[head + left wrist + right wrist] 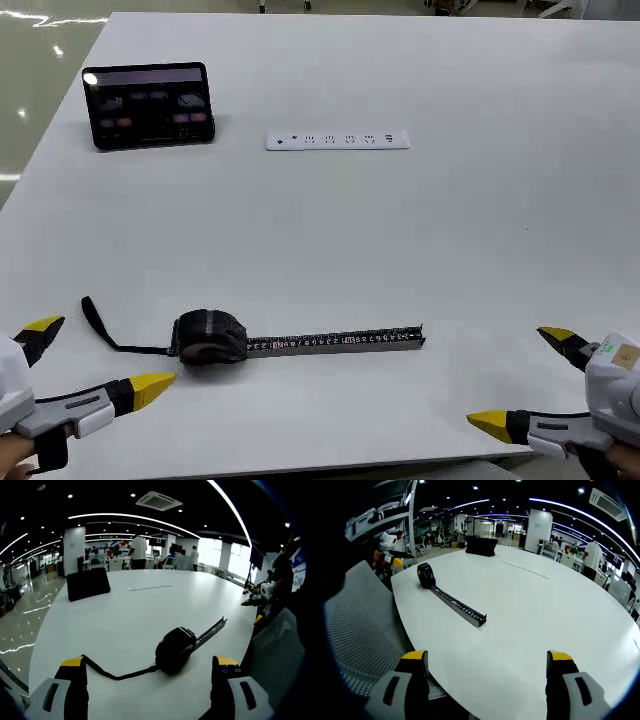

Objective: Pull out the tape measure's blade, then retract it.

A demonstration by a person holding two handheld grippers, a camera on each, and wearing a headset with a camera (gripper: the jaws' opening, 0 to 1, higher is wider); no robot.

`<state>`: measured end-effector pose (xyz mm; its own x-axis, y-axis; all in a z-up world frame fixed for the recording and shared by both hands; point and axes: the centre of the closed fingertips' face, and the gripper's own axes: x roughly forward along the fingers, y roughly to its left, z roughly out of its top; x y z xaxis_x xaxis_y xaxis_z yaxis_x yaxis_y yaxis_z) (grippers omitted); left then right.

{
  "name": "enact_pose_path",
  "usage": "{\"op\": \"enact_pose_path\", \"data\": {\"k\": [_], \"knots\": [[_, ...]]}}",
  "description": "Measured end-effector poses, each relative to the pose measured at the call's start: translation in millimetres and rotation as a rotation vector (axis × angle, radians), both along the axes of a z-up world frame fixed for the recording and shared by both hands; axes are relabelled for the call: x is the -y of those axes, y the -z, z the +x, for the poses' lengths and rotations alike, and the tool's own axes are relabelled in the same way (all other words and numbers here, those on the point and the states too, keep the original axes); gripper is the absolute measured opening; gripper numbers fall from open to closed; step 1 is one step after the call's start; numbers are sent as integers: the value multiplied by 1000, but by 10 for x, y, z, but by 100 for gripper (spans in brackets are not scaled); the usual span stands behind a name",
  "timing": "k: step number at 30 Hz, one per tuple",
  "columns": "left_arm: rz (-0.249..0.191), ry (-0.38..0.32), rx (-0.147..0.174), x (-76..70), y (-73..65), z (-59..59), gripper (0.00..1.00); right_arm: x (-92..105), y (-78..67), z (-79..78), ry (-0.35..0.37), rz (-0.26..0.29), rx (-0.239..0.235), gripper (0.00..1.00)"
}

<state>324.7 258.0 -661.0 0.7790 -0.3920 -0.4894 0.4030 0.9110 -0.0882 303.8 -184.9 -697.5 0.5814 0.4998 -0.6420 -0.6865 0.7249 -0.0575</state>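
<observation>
In the head view, the tape measure (210, 337) lies on the white counter (450, 230) near its front edge. Its blade (340, 341) is drawn out to the right, flat on the surface, and its strap (105, 328) trails left. The left gripper (100, 355) hovers just left of the case, jaws spread and holding nothing. The right gripper (520, 378) hovers to the right of the blade's tip, jaws likewise apart and empty. A tablet (150, 105) and a power strip (338, 140) sit farther back.

In the left gripper view, the case lies ahead of the spread jaws, untouched.

In the right gripper view, the blade's hooked end points toward the released jaws, well apart from them.
</observation>
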Motion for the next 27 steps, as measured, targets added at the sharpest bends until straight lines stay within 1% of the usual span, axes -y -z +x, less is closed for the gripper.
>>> {"op": "enact_pose_path", "data": {"k": [2,3,5,7,8,10,13,18,20,25,27], "knots": [[4,12,-15,-5,25,-27,100,14,2,7,-8,-10,-1,100],[13,14,-12,-13,28,-30,100,15,-3,9,-15,-12,-1,100],[22,27,-16,-20,44,-52,100,20,-2,23,-22,-7,-3,100],[22,38,-16,-21,48,-72,100,40,8,33,-21,-15,-6,100],[20,40,-15,-25,51,-74,100,41,5,35,-20,-11,-7,100],[25,38,-26,-49,77,-75,100,45,-1,42,-16,-7,-7,100],[17,26,-29,-69,74,-60,100,45,-2,41,-19,-5,-11,100],[25,42,-30,-55,92,-32,100,27,-11,53,-26,-4,-6,100],[19,40,-31,-55,89,-21,100,20,-16,50,-25,-4,-6,100],[20,46,-29,-49,86,-8,100,8,-15,43,-24,-4,-10,100],[19,40,-35,-62,100,11,100,7,-20,54,-21,-2,-10,100]]}}
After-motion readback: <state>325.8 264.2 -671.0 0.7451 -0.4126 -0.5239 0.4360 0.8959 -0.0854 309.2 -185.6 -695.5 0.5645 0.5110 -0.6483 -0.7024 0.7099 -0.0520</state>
